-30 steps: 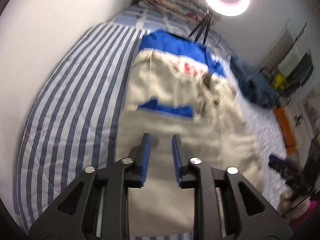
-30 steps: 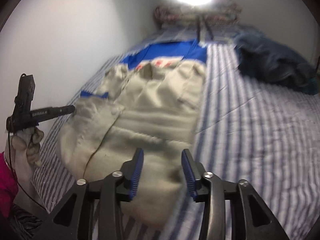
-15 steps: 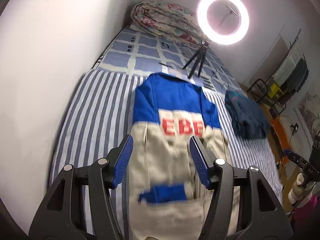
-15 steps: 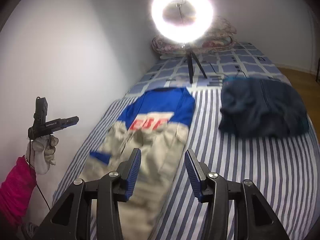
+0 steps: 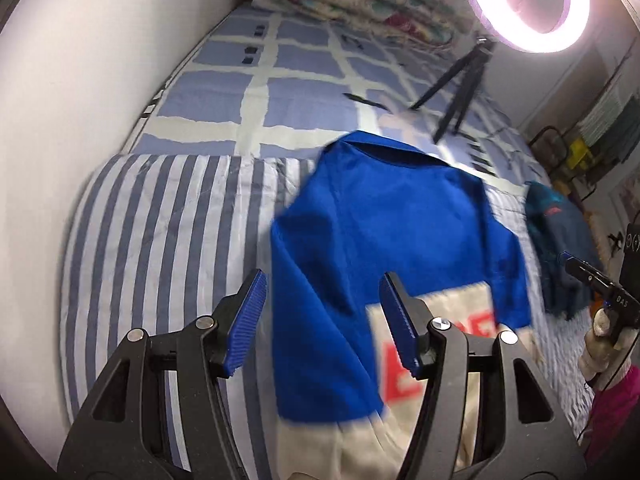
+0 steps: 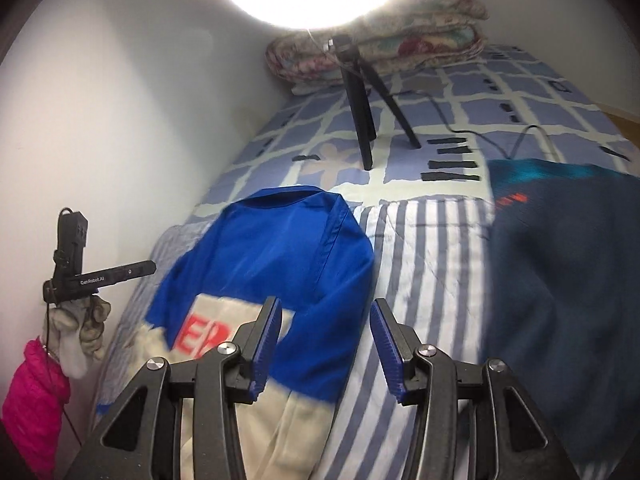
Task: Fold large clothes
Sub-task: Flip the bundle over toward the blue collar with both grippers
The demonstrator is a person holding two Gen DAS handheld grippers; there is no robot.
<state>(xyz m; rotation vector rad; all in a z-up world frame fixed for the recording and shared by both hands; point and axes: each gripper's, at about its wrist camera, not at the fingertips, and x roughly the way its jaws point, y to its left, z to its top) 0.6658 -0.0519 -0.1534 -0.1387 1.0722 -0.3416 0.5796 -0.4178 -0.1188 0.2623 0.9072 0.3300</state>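
Left tool [image 5: 322,316] and right tool [image 6: 323,336] spread, empty — over blue-cream jacket [image 5: 384,240], striped bed [image 5: 160,220].

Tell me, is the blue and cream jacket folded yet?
Partly. The blue and cream jacket lies on the striped bedsheet as a narrow strip, sides seemingly folded in. Nothing is in hand: the left gripper and right gripper hover over it, jaws open and empty. Folding it shorter is left, and maybe the dark blue garment.
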